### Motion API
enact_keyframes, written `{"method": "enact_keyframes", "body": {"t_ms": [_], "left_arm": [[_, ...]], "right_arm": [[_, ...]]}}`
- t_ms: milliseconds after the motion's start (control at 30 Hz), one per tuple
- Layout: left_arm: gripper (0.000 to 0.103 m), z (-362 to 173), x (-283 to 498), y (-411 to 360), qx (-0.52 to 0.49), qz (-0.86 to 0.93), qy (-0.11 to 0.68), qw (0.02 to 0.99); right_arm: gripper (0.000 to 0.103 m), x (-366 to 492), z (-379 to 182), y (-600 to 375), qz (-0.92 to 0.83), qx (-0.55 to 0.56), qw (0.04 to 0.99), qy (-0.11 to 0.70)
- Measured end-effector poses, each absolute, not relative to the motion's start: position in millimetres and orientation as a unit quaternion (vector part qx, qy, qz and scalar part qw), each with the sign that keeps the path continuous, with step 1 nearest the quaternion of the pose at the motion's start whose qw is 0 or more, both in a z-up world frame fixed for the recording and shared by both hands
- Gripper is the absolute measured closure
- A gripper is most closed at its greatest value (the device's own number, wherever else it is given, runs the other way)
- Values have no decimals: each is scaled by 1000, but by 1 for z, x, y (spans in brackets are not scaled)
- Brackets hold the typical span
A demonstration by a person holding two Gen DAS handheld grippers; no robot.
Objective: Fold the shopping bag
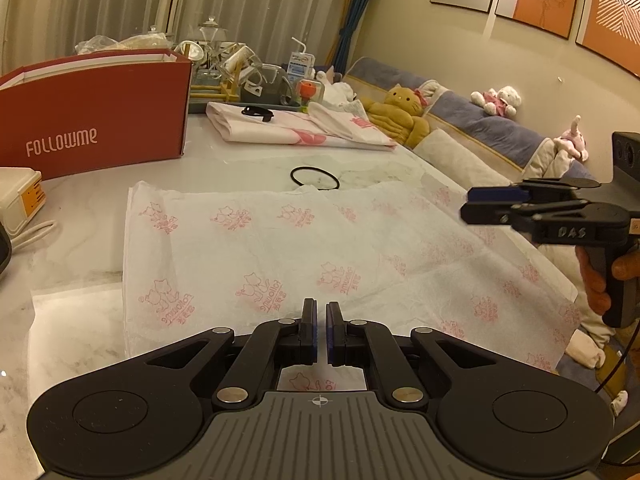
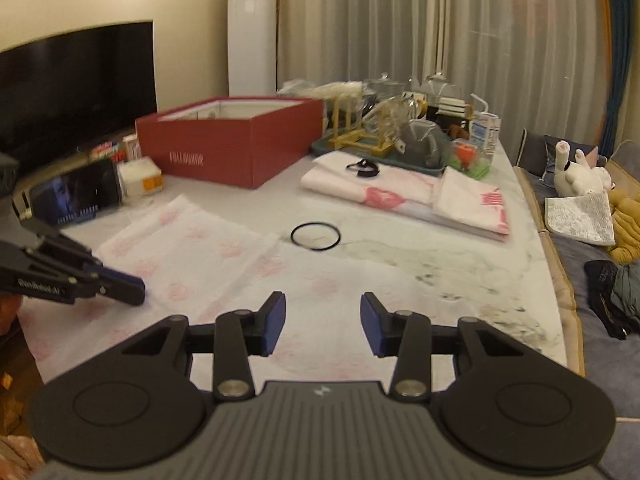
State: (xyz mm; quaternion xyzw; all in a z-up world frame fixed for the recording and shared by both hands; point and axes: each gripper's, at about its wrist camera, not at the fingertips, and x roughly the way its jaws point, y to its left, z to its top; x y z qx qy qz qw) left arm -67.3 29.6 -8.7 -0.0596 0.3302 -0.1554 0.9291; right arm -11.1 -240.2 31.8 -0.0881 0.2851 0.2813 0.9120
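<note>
A white shopping bag with pink cat prints [image 1: 304, 240] lies flat on the marble table; it also shows in the right wrist view [image 2: 208, 256]. My left gripper [image 1: 321, 312] hovers over the bag's near edge with its jaws nearly closed and nothing between them. It shows side-on in the right wrist view [image 2: 134, 290]. My right gripper [image 2: 323, 312] is open and empty above the bag's right part. In the left wrist view it hangs at the right [image 1: 470, 204], above the bag's right edge.
A black hair tie [image 1: 315, 178] lies just beyond the bag. Behind it are folded pink-white bags [image 1: 296, 128], a red FOLLOWME box [image 1: 96, 112], a tray of glassware [image 2: 392, 128] and a phone [image 2: 76, 196]. A sofa with plush toys [image 1: 460, 120] runs along the table's right side.
</note>
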Motion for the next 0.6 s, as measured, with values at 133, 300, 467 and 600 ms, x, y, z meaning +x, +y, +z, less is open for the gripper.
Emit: {"method": "enact_keyframes", "body": {"t_ms": [133,300,467,600], "left_arm": [[99,-8,-68,30,-61,-157,331,929],[99,-9,-67,32,-63,-158,330,928],[99,-11,-67,33,-69,-159,327,929],[99,-11,-67,34,-72,-159,327,929]], "right_arm": [[62,-10,21,-225,277,-119,906,298],[59,-7,11,-241,248,-118,904,327],[54,-10,1,-274,223,-83,907,347],[50,-17,-2,-285,216,-69,911,344]]}}
